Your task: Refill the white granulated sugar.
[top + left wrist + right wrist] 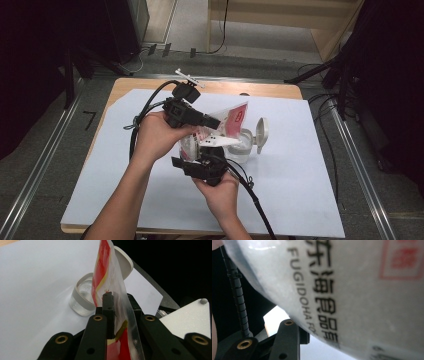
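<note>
A plastic bag (235, 119), red and clear with white grains inside, is held tilted above a clear round jar (241, 151) whose white flip lid (261, 134) stands open. My left gripper (214, 122) is shut on the bag's upper edge; in the left gripper view its jaws (110, 305) pinch the flat film, with the jar (80, 298) and lid (123, 263) beyond. My right gripper (204, 160) comes from below and is shut on the bag's full lower end. The printed bag (352, 290) lies right against the right gripper view's camera and hides the jaw tips.
A white sheet (300, 170) covers the wooden table (270, 90). Black cables (255, 200) trail from both grippers toward the near edge and left. Metal rails (360, 165) run along the floor on both sides. Bare sheet lies to the left, right and front.
</note>
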`<action>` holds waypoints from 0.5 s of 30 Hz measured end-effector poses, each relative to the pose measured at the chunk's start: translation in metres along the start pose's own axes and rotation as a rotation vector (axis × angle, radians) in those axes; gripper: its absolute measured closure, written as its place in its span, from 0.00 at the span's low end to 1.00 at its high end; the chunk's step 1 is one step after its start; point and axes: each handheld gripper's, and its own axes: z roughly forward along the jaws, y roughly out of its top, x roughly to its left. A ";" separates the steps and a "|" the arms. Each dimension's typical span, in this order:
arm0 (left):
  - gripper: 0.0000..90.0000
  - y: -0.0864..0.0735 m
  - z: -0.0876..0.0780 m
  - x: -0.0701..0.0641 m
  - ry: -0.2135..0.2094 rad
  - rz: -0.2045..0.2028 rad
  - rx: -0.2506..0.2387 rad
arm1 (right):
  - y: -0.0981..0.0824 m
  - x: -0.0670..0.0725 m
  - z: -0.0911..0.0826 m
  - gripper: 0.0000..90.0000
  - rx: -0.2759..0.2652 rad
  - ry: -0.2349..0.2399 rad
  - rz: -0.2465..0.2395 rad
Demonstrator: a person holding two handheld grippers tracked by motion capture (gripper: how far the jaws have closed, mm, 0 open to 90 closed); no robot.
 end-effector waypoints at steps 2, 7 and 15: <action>0.92 0.000 0.000 0.000 0.002 0.001 0.001 | 0.000 0.000 0.000 0.68 0.001 0.001 0.001; 0.92 0.000 -0.001 0.001 -0.002 0.003 0.003 | 0.000 0.001 0.001 0.68 0.002 -0.011 -0.009; 0.92 0.000 -0.001 0.001 0.003 0.001 0.005 | 0.000 0.002 0.001 0.69 0.002 -0.012 -0.013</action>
